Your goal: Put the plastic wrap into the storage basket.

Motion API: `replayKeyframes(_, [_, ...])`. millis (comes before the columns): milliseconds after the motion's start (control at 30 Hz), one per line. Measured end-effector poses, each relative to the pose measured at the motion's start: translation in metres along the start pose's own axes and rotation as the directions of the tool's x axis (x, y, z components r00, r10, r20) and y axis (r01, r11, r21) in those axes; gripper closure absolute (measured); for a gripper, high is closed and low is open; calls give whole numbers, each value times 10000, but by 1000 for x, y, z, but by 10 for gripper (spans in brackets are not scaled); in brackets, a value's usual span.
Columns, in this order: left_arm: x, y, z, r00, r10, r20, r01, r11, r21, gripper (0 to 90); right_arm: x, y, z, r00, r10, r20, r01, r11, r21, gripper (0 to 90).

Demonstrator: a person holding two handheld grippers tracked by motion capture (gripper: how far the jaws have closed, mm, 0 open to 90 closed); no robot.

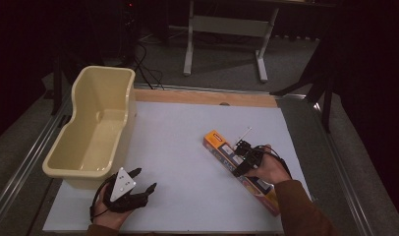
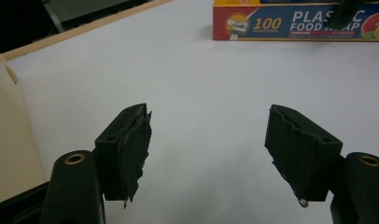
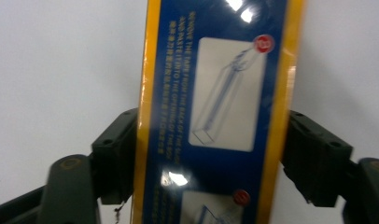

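A long blue and yellow plastic food wrap box (image 1: 221, 146) lies slantwise on the white table top (image 1: 183, 142), right of centre. My right gripper (image 1: 243, 163) straddles its middle from above. In the right gripper view the box (image 3: 215, 84) runs up between the two black jaws, which press against its yellow edges. My left gripper (image 1: 146, 180) rests low at the front left with its jaws wide apart and nothing between them (image 2: 208, 140). The box (image 2: 290, 23) lies far ahead of it, lettered side facing.
A cream plastic tub (image 1: 104, 73) stands along the table's left edge, just beyond my left gripper; its wall (image 2: 10, 140) is close on the left in the left gripper view. A wooden strip (image 1: 202, 97) borders the far edge. A metal table frame (image 1: 227, 24) stands behind.
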State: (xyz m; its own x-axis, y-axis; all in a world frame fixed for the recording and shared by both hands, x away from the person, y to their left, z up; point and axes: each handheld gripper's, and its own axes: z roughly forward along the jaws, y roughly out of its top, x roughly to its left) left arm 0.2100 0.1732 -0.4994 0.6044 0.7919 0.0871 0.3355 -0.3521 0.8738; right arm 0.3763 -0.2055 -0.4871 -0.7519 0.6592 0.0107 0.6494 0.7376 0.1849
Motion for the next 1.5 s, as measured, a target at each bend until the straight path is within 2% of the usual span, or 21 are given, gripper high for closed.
replayKeyframes(100, [0,0,0,10000,-5,0,5,10000,-6,308,-1,4,4,9996,169,-247,-161,9994,308,338])
replayKeyframes(233, [0,0,0,10000,-4,3,4,10000,-6,308,-1,6,4,9995,217,-243,-204,9985,514,350])
replayKeyframes(400, [0,0,0,10000,-15,0,15,10000,-37,308,0,10,4,9980,629,-75,-618,9931,995,379])
replayKeyframes(500, [0,0,0,10000,-29,-12,29,10000,-22,308,2,12,4,9977,674,108,-682,9907,1180,384])
replayKeyframes(733, [1,0,0,10000,-33,-21,33,10000,-12,308,4,14,4,9951,977,123,-984,9858,1361,387])
replayKeyframes(833, [0,0,0,10000,-28,-21,28,10000,-9,308,4,16,2,9842,1769,-114,-1733,9738,1474,387])
replayKeyframes(867, [0,0,0,10000,-21,-11,21,10000,2,308,4,16,2,9842,1769,-114,-1733,9738,1474,387])
replayKeyframes(900, [0,0,0,10000,-19,-17,19,10000,-4,308,4,16,0,9787,2033,-280,-1975,9701,1413,387])
replayKeyframes(1100, [0,0,0,10000,-27,-26,27,10000,-4,308,7,17,-9,9674,2463,-595,-2409,9667,862,388])
replayKeyframes(1200, [0,0,0,10000,-27,-23,27,10000,-2,308,7,18,-19,9514,2849,-1172,-2844,9585,214,388])
replayKeyframes(1233, [0,0,0,10000,-27,-23,27,10000,-2,308,7,18,-19,9514,2849,-1172,-2844,9585,214,388])
replayKeyframes(1267, [0,0,0,10000,-37,-28,37,10000,-9,308,8,19,-22,9411,3016,-1529,-3058,9521,-42,388])
replayKeyframes(1300, [0,0,0,10000,-38,-17,38,10000,-6,308,8,20,-23,9353,3091,-1721,-3160,9487,-131,388])
replayKeyframes(1333, [0,0,0,10000,-38,-17,38,10000,-6,308,8,20,-23,9353,3091,-1721,-3160,9487,-131,388])
replayKeyframes(1367, [0,0,0,10000,-31,-7,31,10000,-12,308,9,21,-26,9260,3186,-2024,-3302,9436,-255,388])
replayKeyframes(1500, [0,0,0,10000,-30,8,30,10000,-6,306,15,26,-33,9174,3131,-2458,-3354,9406,-535,388])
